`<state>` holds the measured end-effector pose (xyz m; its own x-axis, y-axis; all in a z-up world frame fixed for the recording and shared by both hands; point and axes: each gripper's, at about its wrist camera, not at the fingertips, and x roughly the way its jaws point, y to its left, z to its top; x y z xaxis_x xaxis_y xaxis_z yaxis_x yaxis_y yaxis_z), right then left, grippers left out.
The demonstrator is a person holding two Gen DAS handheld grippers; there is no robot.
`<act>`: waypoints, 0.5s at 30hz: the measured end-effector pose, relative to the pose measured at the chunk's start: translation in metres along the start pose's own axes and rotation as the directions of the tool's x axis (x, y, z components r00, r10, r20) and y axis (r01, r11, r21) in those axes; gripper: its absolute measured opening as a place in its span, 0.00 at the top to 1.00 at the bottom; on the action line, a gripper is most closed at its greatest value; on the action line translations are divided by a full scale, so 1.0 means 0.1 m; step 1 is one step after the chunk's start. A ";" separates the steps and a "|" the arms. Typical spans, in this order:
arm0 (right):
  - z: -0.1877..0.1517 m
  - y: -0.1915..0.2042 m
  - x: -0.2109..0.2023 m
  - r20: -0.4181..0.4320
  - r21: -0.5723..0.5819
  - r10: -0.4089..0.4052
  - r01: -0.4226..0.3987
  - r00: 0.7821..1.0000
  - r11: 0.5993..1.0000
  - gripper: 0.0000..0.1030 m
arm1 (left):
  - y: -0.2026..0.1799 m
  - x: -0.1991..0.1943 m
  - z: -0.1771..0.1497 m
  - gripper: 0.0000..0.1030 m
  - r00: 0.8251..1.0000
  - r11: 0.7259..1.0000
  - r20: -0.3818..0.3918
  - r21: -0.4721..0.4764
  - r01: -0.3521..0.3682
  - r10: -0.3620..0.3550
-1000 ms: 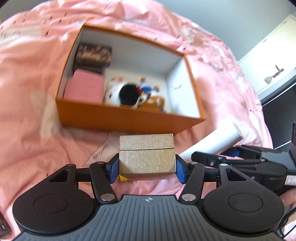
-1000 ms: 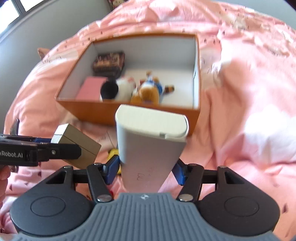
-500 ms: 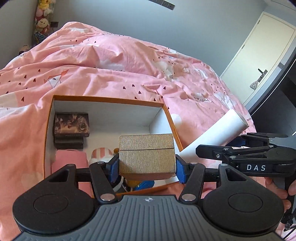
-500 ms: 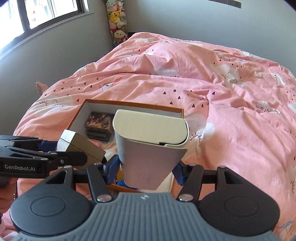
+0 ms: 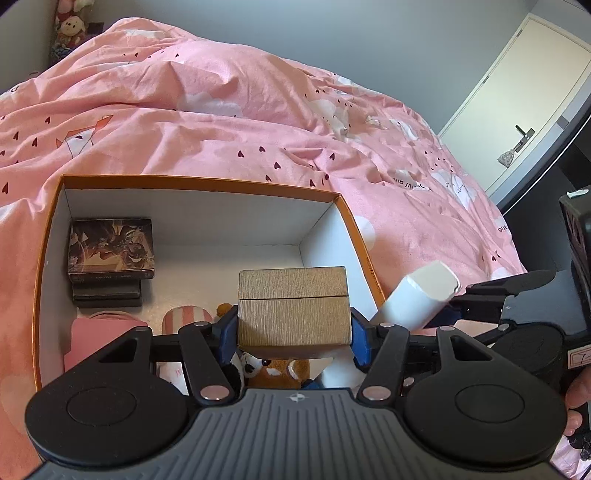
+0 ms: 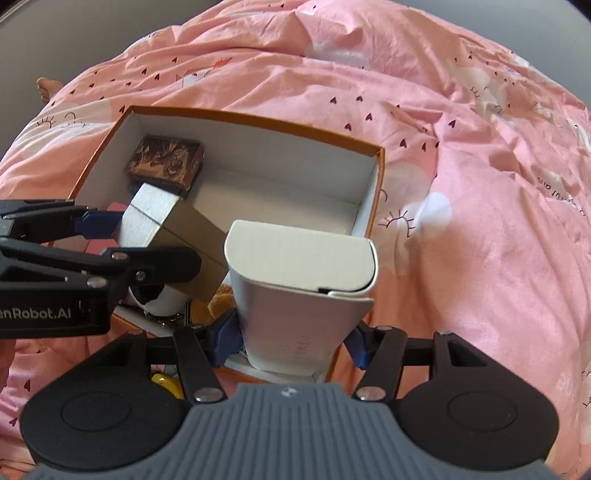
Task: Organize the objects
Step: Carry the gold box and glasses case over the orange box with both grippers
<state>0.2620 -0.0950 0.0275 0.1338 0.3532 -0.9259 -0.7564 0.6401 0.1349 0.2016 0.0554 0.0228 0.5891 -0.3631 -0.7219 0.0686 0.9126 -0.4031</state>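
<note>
An orange box (image 5: 199,183) (image 6: 255,119) with white inner walls lies open on the pink duvet. My left gripper (image 5: 293,325) is shut on a gold box (image 5: 293,306) (image 6: 173,236), held over the orange box's near half. My right gripper (image 6: 293,332) is shut on a white carton (image 6: 303,280) (image 5: 417,302), which hangs over the orange box's near right corner. Inside lie a stack of patterned card boxes (image 5: 110,251) (image 6: 166,162), a pink box (image 5: 99,343) and plush toys (image 5: 273,369), partly hidden by the held things.
The pink duvet (image 5: 258,122) surrounds the orange box on all sides. A white door (image 5: 524,110) and dark furniture (image 5: 546,184) stand at the right. Plush toys (image 5: 70,26) sit in the far left corner. A yellow item (image 6: 166,384) lies beside the box's near wall.
Both grippers have carried their loads forward from in front of the orange box to above its near part. The gold box and white carton stay gripped.
</note>
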 end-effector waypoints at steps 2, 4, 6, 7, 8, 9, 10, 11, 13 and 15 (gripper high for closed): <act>0.04 0.02 0.10 -0.046 -0.007 0.019 -0.019 0.999 1.000 0.40 | 0.05 0.01 0.03 0.35 1.000 1.000 0.005 -0.015 -0.005 0.005; 0.08 0.03 0.22 -0.085 -0.013 0.020 -0.021 0.996 1.000 0.40 | 0.11 0.02 0.06 0.35 1.000 1.000 0.007 -0.027 -0.012 0.012; 0.12 0.02 0.34 -0.121 -0.010 0.018 -0.019 0.992 1.000 0.40 | 0.15 0.04 0.09 0.35 1.000 0.999 0.006 -0.034 -0.018 0.018; 0.15 0.01 0.40 -0.141 -0.008 0.018 -0.020 0.990 1.000 0.40 | 0.17 0.05 0.10 0.35 1.000 0.999 0.005 -0.037 -0.021 0.021; 0.16 0.00 0.46 -0.162 -0.001 0.023 -0.023 0.987 1.000 0.40 | 0.18 0.08 0.11 0.35 1.000 0.999 0.002 -0.041 -0.025 0.025; 0.18 -0.02 0.52 -0.178 0.008 0.028 -0.027 0.984 1.000 0.40 | 0.20 0.09 0.12 0.35 1.000 0.999 0.000 -0.044 -0.027 0.027; 0.19 -0.02 0.57 -0.187 0.008 0.031 -0.030 0.982 1.000 0.40 | 0.21 0.11 0.13 0.35 1.000 0.999 -0.004 -0.046 -0.028 0.028; 0.20 -0.01 0.60 -0.191 0.002 0.029 -0.030 0.981 1.000 0.40 | 0.22 0.13 0.15 0.35 1.000 0.998 -0.008 -0.048 -0.028 0.028; 0.22 0.02 0.63 -0.183 -0.013 0.024 -0.027 0.983 1.000 0.40 | 0.24 0.18 0.18 0.35 1.000 0.998 -0.014 -0.053 -0.027 0.026; 0.27 0.02 0.66 -0.180 -0.016 0.019 -0.022 0.983 1.000 0.40 | 0.25 0.24 0.22 0.35 0.999 0.998 -0.022 -0.059 -0.027 0.026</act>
<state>0.2863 -0.0521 -0.0235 0.0020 0.2361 -0.9717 -0.7691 0.6214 0.1494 0.2350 0.0734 0.0077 0.5725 -0.3434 -0.7445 0.0050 0.9095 -0.4157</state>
